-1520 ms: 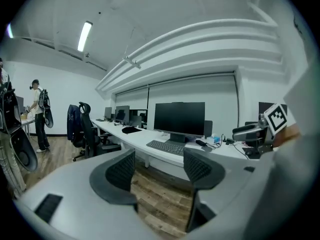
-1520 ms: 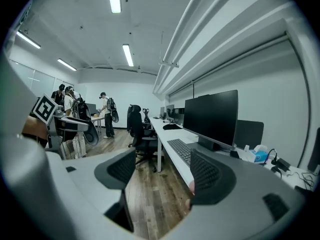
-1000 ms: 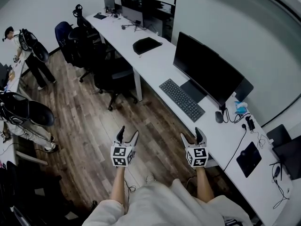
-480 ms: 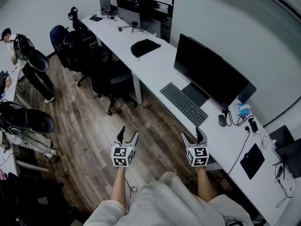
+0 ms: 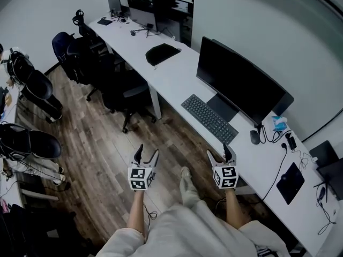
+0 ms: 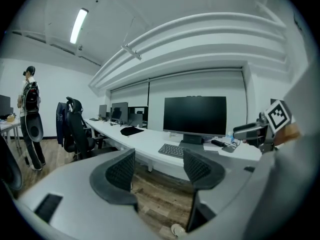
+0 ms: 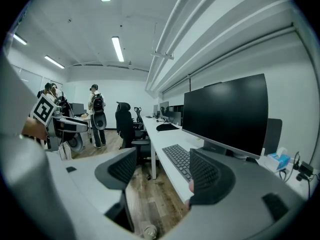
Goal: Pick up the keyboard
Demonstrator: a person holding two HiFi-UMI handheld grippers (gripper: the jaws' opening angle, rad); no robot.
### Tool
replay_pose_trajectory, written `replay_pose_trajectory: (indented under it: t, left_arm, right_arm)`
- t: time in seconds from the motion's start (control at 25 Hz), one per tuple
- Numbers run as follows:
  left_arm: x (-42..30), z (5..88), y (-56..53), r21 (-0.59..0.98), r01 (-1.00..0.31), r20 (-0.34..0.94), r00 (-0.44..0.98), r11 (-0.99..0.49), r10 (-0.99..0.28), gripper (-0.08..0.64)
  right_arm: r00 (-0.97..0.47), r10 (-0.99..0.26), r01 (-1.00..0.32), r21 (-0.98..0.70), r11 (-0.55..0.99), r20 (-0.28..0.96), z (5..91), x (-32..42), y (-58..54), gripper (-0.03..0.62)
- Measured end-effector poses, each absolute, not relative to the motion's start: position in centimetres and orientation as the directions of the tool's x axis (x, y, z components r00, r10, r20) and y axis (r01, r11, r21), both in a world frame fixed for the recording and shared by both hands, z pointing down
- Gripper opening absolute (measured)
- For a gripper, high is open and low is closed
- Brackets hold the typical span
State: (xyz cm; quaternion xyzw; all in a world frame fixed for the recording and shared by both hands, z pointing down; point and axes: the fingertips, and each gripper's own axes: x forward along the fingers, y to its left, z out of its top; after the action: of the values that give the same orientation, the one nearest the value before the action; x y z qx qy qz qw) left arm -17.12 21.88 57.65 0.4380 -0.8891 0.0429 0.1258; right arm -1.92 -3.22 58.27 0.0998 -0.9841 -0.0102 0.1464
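Left gripper (image 5: pixel 147 150) and right gripper (image 5: pixel 219 151) abreast (jaws apart), short of keyboard (image 5: pixel 209 118)

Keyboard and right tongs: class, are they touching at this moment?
Apart. The right gripper view shows the right tongs open and empty, only floor between their tips, while the keyboard lies farther ahead on the desk.

No legible text, labels or numbers anywhere.
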Motion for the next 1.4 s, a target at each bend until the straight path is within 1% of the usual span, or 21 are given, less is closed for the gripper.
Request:
replay_pose_trajectory:
  t: [0.32, 1.04, 1.4]
  left_arm:
    - [-21.7, 58.1, 18.7, 0.035, -0.789, 0.267, -0.584, 0.613, -0.767, 0.299]
    - [-36.7, 57.4, 9.4, 0.022, -0.755, 0.287, -0.623, 0.655, -0.728, 0.299]
    - [-42.6, 56.6, 4.6, 0.007, -0.745, 0.288, -0.637, 0.667, -0.715, 0.299]
  right_arm:
    - [-0.935, -0.193, -0.188, 0.043, 0.981, 0.297, 59.3, -6.6, -6.1, 0.316]
    - [-0.939, -0.136, -0.136, 0.022, 0.990, 0.315, 59.7, -23.2, -15.8, 0.316]
    - [-0.945, -0.095, -0.098, 0.005, 0.995, 0.312, 59.7, -29.6, -19.6, 0.313]
